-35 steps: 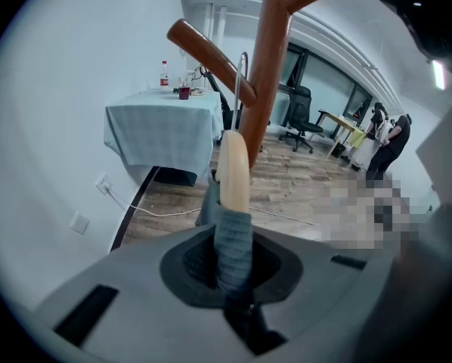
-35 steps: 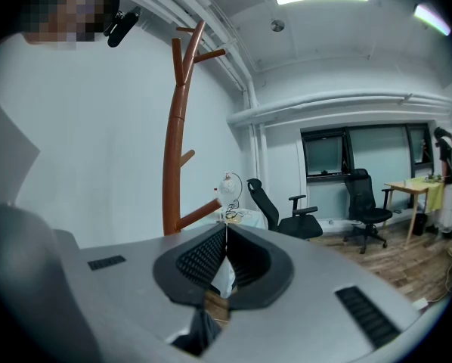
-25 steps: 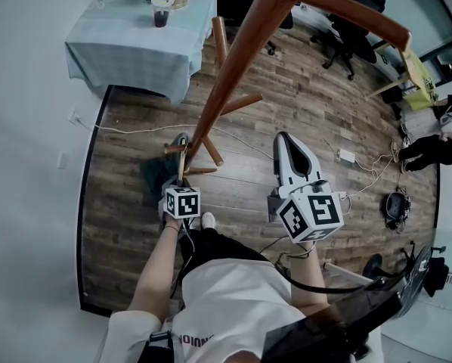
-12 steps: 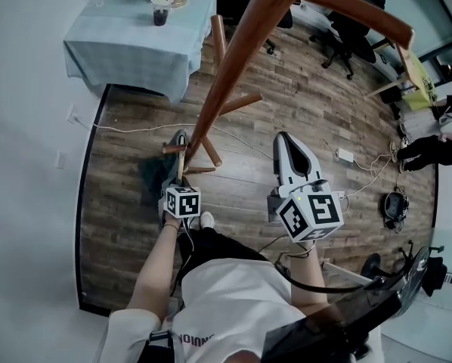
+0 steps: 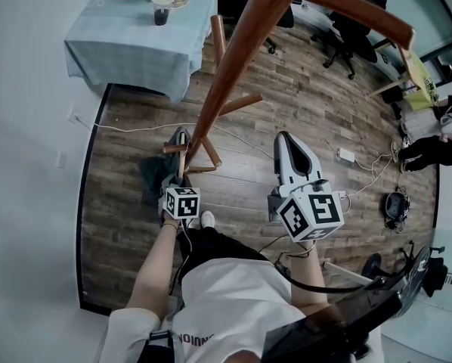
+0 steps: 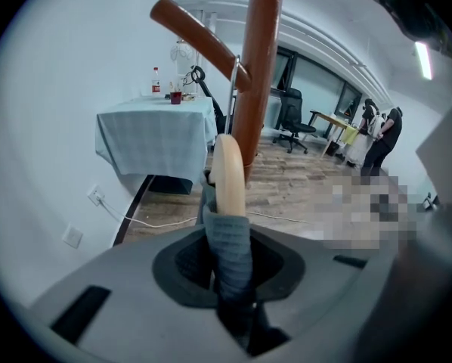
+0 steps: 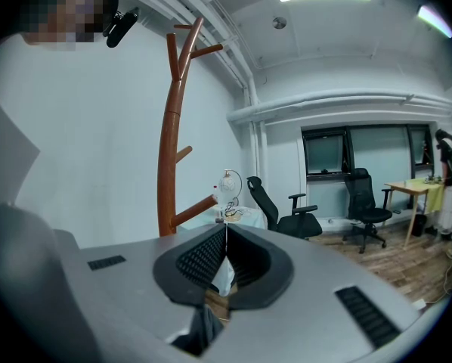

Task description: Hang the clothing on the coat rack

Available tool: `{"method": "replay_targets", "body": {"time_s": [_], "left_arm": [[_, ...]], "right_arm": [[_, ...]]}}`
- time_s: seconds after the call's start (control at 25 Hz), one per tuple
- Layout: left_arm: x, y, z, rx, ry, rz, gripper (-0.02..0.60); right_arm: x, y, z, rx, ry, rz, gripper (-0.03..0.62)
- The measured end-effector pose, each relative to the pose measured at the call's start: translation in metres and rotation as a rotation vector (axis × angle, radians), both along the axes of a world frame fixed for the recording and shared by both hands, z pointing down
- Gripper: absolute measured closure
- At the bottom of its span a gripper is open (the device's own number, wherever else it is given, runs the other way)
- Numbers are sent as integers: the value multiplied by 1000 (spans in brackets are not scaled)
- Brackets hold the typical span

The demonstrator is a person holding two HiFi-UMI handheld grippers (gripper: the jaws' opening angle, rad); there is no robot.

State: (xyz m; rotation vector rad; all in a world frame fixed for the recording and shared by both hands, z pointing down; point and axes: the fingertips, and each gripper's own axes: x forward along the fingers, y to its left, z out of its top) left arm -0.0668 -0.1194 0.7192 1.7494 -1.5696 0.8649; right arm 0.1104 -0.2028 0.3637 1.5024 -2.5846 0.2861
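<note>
The tall brown wooden coat rack (image 5: 233, 59) rises from the floor just ahead of me, and one peg (image 6: 199, 40) juts out above the left gripper. My left gripper (image 5: 181, 146) is shut on dark grey clothing (image 6: 230, 248) draped over a pale wooden hanger (image 6: 228, 176), close against the rack's pole (image 6: 256, 66). The dark cloth (image 5: 152, 174) hangs down to the left of that gripper. My right gripper (image 5: 283, 138) is shut with nothing between its jaws, to the right of the rack's base. In the right gripper view (image 7: 226, 240) the rack (image 7: 169, 142) stands at the left.
A table with a pale cloth (image 5: 135, 40) carrying a cup (image 5: 161, 12) stands behind the rack by the white wall. Office chairs (image 5: 347, 36) and a desk are at the back right. Cables (image 5: 362, 174) trail over the wooden floor, and people (image 6: 381, 134) stand far right.
</note>
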Motion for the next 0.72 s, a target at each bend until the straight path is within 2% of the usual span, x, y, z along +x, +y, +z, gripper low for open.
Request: {"method": "replay_targets", "body": {"time_s": [0.16,0.48,0.72], "left_arm": [[3,-3,-4,41,-14,26,492],[8,-4,-13,35,16,29,473],[7,-6,-32,94,6,46,469]], "right_arm": [[-2,-1,1,-2,-4,-5,572],[-8,-1,0,-1,-11,-16,572],[-11,0,0,2,-25,-16,572]]}}
